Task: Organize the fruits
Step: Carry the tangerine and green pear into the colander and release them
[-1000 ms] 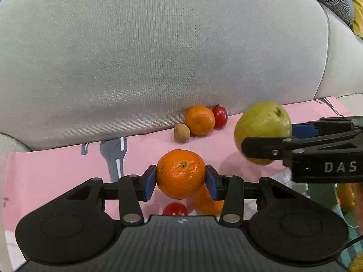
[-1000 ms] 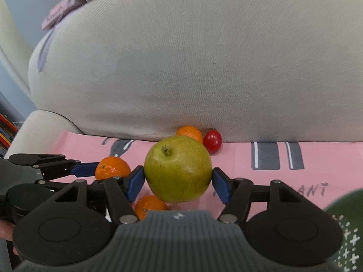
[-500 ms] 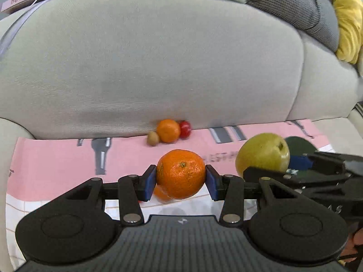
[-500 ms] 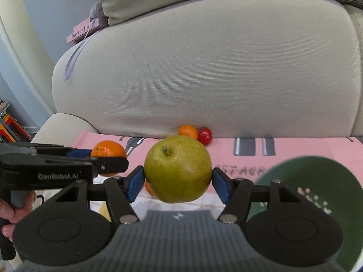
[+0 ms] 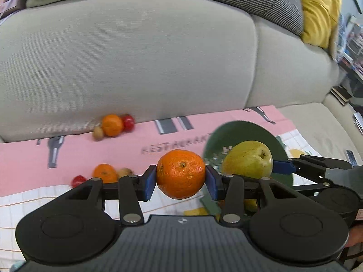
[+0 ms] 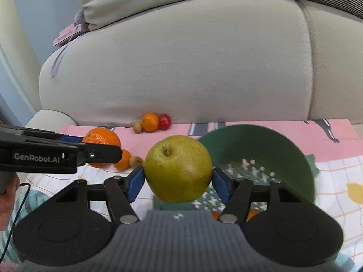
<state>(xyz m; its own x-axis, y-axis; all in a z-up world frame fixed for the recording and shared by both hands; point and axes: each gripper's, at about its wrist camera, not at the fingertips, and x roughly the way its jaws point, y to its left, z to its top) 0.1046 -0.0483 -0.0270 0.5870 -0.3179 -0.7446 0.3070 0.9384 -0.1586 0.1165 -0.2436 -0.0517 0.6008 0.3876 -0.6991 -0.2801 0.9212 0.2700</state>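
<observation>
The left gripper (image 5: 181,182) pinched a mandarin (image 5: 180,173) between its blue pads, the fruit lifted clear of the pink cloth (image 5: 79,156) that covered the sofa seat. The right gripper (image 6: 178,181) was clamped on a yellow-green pear (image 6: 178,168), stem end up and turned toward the camera, and held it just left of a green bowl (image 6: 283,145), level with the bowl's near rim. In the left wrist view the pear (image 5: 247,159) hung in front of that bowl (image 5: 240,131), and the mandarin sat just left of the bowl, beside the pear but apart from it. Taking the bowl as the landmark: the bowl lay tilted on the cloth with its speckled inside facing the cameras; far to its left, against the foot of the grey sofa backrest (image 6: 181,56), a second mandarin (image 6: 150,122) sat between a small brown fruit (image 6: 137,127) and a red fruit (image 6: 164,122), all three touching or nearly so. Nearer and left of the bowl, another mandarin (image 5: 105,173) lay on the cloth with a red fruit (image 5: 78,180) to its left and a pale brown fruit (image 5: 124,172) to its right. Below the bowl's rim in the right wrist view, something orange (image 6: 251,214) showed, mostly hidden by the gripper body. A yellow cushion (image 5: 317,11) rested high on the backrest, up and right of the bowl.
</observation>
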